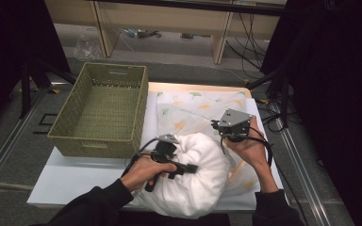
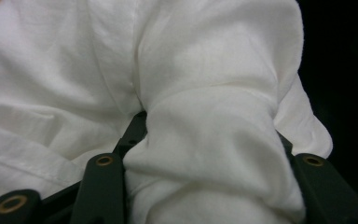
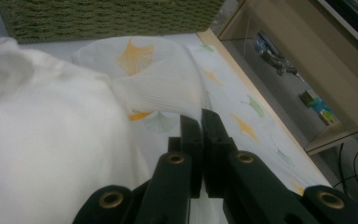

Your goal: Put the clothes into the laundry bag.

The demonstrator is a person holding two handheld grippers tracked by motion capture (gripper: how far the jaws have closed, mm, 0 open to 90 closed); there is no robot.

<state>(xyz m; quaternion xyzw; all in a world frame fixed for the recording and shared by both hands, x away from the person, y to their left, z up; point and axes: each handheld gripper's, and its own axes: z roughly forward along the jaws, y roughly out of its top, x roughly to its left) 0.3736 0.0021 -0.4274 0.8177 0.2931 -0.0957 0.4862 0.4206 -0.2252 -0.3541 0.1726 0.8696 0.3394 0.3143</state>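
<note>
A white pillow (image 1: 202, 174) lies bunched at the table's front edge, partly on a thin cover printed with leaves (image 1: 193, 106). My left gripper (image 1: 188, 168) lies on the pillow's left side, and in the left gripper view (image 2: 212, 130) it is shut on a thick fold of that pillow (image 2: 205, 84). To the pillow's right, my right gripper (image 1: 217, 125) is raised a little above the cover. The right gripper view has its jaws (image 3: 200, 121) pressed together on an edge of the cover (image 3: 158, 88), with the pillow (image 3: 42, 140) to their left.
An empty green wicker basket (image 1: 94, 143) stands on the left half of the white table (image 1: 75, 174), touching the cover's left edge. Wooden shelving (image 1: 169, 19) and floor cables (image 1: 245, 42) lie beyond the table. Dark curtains hang to the right.
</note>
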